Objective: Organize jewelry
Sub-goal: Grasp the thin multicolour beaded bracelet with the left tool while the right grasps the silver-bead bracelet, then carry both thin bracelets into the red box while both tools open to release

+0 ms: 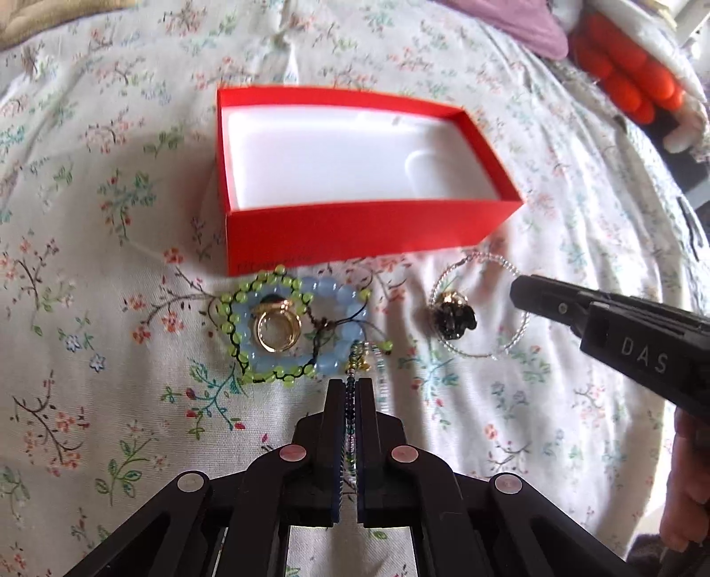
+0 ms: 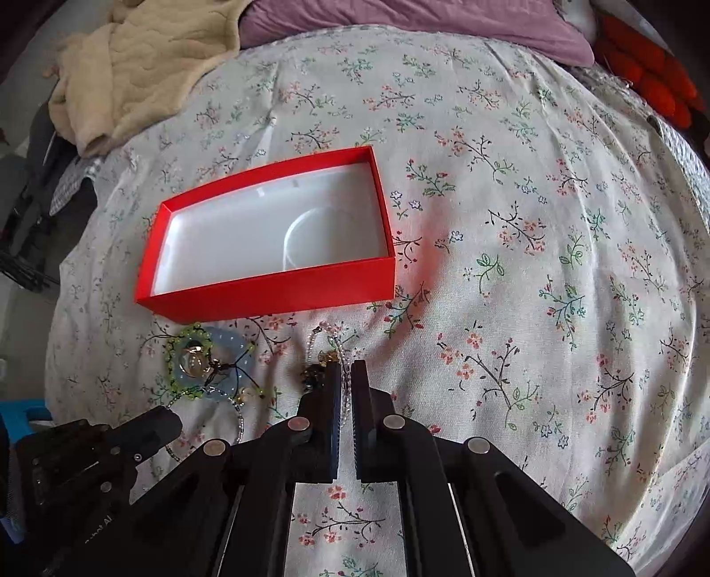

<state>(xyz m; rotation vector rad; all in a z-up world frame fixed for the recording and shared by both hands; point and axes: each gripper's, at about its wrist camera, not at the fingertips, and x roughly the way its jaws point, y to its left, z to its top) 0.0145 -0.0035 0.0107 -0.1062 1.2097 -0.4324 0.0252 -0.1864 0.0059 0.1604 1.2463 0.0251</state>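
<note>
An open red box (image 1: 355, 222) with a white inside lies on the flowered bedspread. In front of it sit a blue bead bracelet (image 1: 341, 302), a lime-green beaded one (image 1: 230, 319) and a gold ring (image 1: 277, 330) inside them. My left gripper (image 1: 350, 384) is shut on a thin seed-bead strand (image 1: 350, 399) that runs between its fingers. To the right, a clear bead bracelet (image 1: 448, 270) circles a black-and-gold ring (image 1: 452, 317). My right gripper (image 2: 347, 368) is shut on that clear bracelet (image 2: 330, 330). Its tip (image 1: 517, 288) shows in the left wrist view.
A beige blanket (image 2: 146, 66) and a purple cloth (image 2: 399, 22) lie at the far end of the bed, with an orange padded item (image 1: 630, 75) at the far right. A hand (image 1: 683, 488) holds the right gripper. The left gripper (image 2: 171, 419) shows at lower left.
</note>
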